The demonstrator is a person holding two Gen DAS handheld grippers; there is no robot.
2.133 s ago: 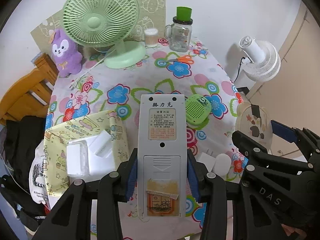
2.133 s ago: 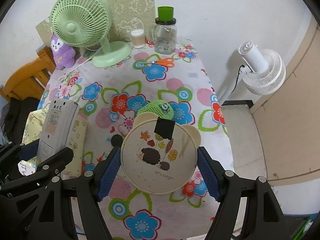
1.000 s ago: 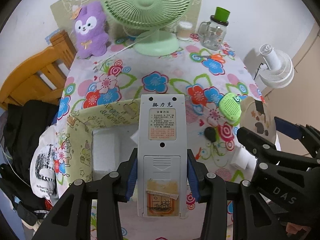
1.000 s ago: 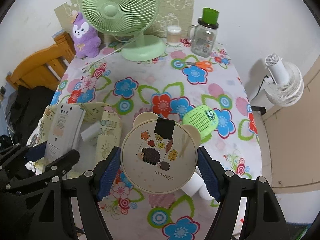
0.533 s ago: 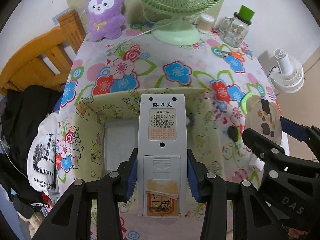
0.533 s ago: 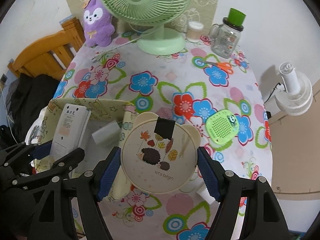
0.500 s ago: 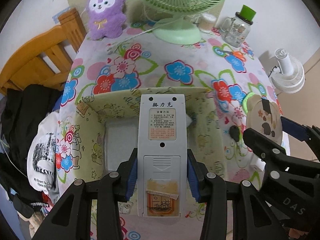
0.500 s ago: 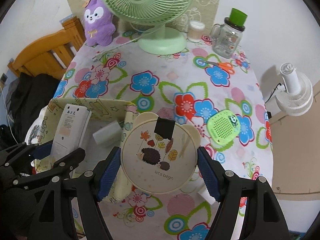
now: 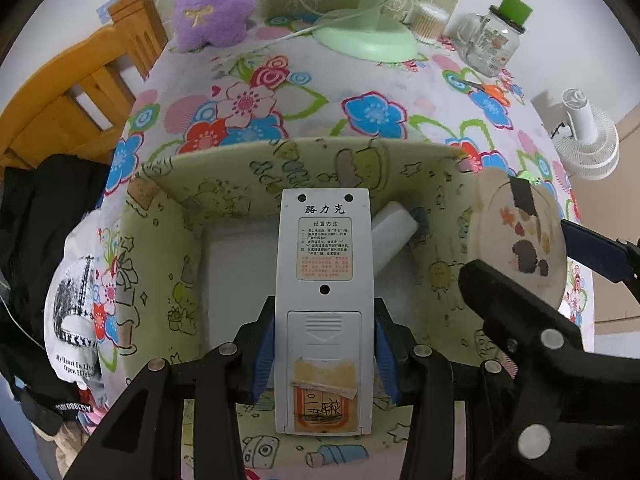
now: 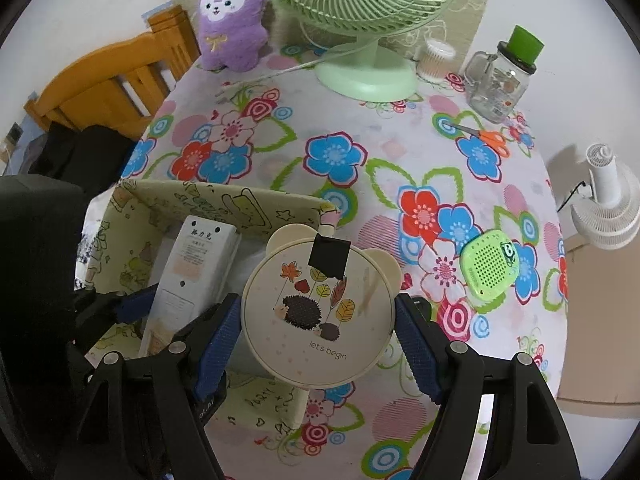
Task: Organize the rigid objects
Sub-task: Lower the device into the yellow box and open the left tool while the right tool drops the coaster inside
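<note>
Over the open fabric box (image 9: 224,184) at the desk's (image 10: 360,184) near left corner, the left gripper (image 9: 324,344) points steeply down, its blue-padded fingers (image 9: 262,354) clamped on the two long sides of a white remote control (image 9: 324,280), which hangs back side up, with printed Chinese text showing, inside the box's mouth. A small white block (image 9: 390,232) leans against the box's right inner wall, just beside the remote. The right gripper (image 10: 318,340) hangs over the box's right wall, its fingers (image 10: 218,344) closed on the rim of a round cream case (image 10: 318,308) with bear ears, a hedgehog picture and a black square of tape. On the flowered cloth nearer the right edge lies a green speaker (image 10: 490,264). Along the far edge stand a purple plush toy (image 10: 232,16), a green desk fan (image 10: 360,20), a small cotton-swab jar (image 10: 434,60) and a glass jar with a green lid (image 10: 500,76); orange-handled scissors (image 10: 482,134) lie just in front of the jar.
</note>
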